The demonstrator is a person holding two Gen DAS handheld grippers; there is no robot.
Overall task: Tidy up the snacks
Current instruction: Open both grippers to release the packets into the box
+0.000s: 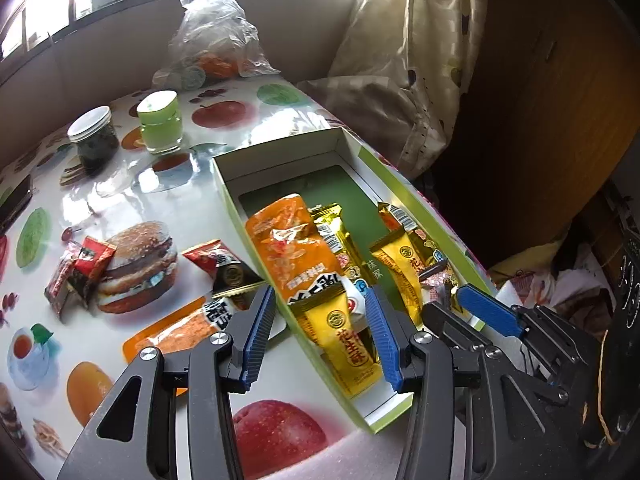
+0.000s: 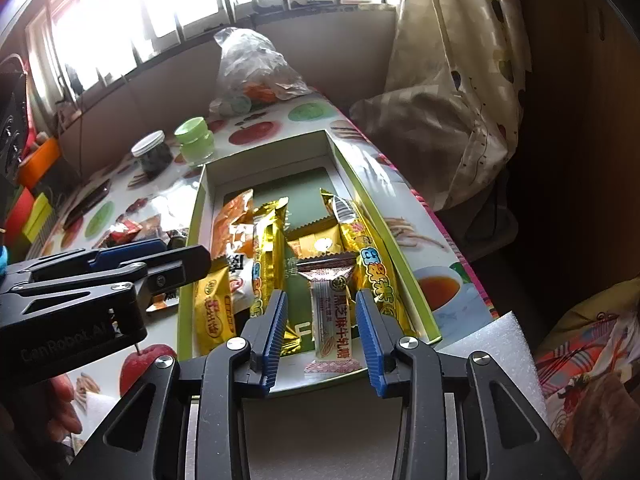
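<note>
A shallow green-edged box [image 1: 280,148] [image 2: 400,252] on the table holds several snack packs: an orange pack [image 1: 288,248], yellow peanut-candy packs [image 1: 344,344] [image 2: 212,312], gold bars [image 2: 268,248] and a white sesame nougat bar [image 2: 332,320]. My left gripper [image 1: 320,320] is open above the box's near left wall, over the orange and yellow packs. My right gripper [image 2: 320,320] is open, its fingers either side of the nougat bar, not closed on it. It also shows in the left wrist view [image 1: 480,312]. Loose packs lie left of the box: an orange one [image 1: 180,328], a red-black one [image 1: 224,268] and small red ones [image 1: 80,272].
A dark jar with white lid [image 1: 94,140], a green jar [image 1: 160,122] and a clear plastic bag [image 1: 216,36] stand at the table's far end. A curtain [image 1: 420,60] hangs right of the table. White foam [image 2: 504,356] lies by the box's near right corner.
</note>
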